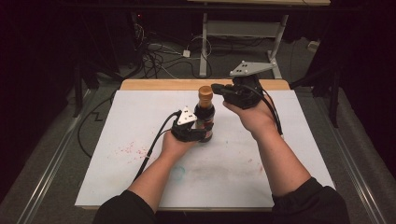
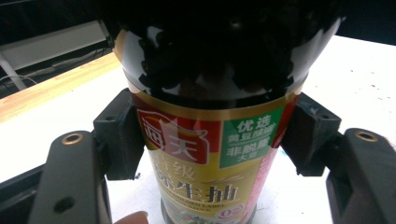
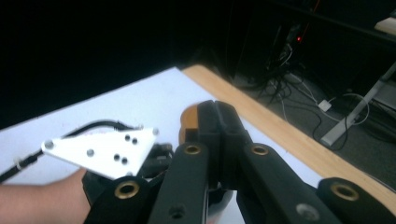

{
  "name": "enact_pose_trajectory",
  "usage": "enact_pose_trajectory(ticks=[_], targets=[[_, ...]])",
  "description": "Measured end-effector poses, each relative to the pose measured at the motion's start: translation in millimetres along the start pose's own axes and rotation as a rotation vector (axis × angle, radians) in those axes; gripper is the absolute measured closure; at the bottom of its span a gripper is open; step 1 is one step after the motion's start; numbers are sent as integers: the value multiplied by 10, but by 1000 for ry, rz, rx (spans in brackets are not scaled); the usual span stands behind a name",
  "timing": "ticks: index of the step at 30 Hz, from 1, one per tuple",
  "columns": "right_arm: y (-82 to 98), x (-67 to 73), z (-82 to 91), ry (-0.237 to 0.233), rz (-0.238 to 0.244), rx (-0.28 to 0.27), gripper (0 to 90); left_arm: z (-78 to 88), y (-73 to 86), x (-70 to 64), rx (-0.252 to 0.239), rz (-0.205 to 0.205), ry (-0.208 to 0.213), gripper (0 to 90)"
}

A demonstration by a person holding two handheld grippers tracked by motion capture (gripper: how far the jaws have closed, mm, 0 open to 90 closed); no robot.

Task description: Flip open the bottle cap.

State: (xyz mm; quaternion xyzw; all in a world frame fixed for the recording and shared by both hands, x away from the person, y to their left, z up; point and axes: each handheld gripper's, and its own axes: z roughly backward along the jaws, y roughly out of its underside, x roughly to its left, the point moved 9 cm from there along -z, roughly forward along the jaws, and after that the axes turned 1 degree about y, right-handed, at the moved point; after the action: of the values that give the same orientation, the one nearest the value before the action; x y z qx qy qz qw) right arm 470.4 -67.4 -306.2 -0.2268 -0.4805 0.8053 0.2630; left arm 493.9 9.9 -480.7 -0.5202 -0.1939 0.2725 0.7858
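Observation:
A dark soy sauce bottle (image 1: 204, 114) with a red, green and gold label (image 2: 205, 158) stands upright on the white table top (image 1: 135, 126). My left gripper (image 1: 205, 134) is shut on the bottle's body, one pad (image 2: 119, 135) pressing each side of the label. The bottle's orange-brown cap (image 1: 205, 93) sits just left of my right gripper (image 1: 215, 87). In the right gripper view its two jaws are pressed together with nothing between them (image 3: 215, 116), and the cap (image 3: 188, 122) shows just behind them. The left gripper's grey plate (image 3: 100, 151) lies below.
A wooden strip (image 1: 159, 84) borders the table's far edge. Beyond it the floor holds tangled cables (image 1: 156, 53) and the metal legs of another table (image 1: 203, 46). Faint red and blue stains (image 1: 130, 150) mark the white surface.

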Motion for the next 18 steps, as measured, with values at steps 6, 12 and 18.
enact_pose_trajectory(ticks=[6, 12, 18], targets=[[122, 14, -50, 1, 14, 31, 900, 2, 2, -1, 1, 1, 1, 299], [188, 24, -57, -6, 17, 53, 900, 4, 3, -3, -6, 3, 2, 297], [252, 27, -82, -8, 26, 88, 900, 5, 6, -1, -8, 3, 3, 296]])
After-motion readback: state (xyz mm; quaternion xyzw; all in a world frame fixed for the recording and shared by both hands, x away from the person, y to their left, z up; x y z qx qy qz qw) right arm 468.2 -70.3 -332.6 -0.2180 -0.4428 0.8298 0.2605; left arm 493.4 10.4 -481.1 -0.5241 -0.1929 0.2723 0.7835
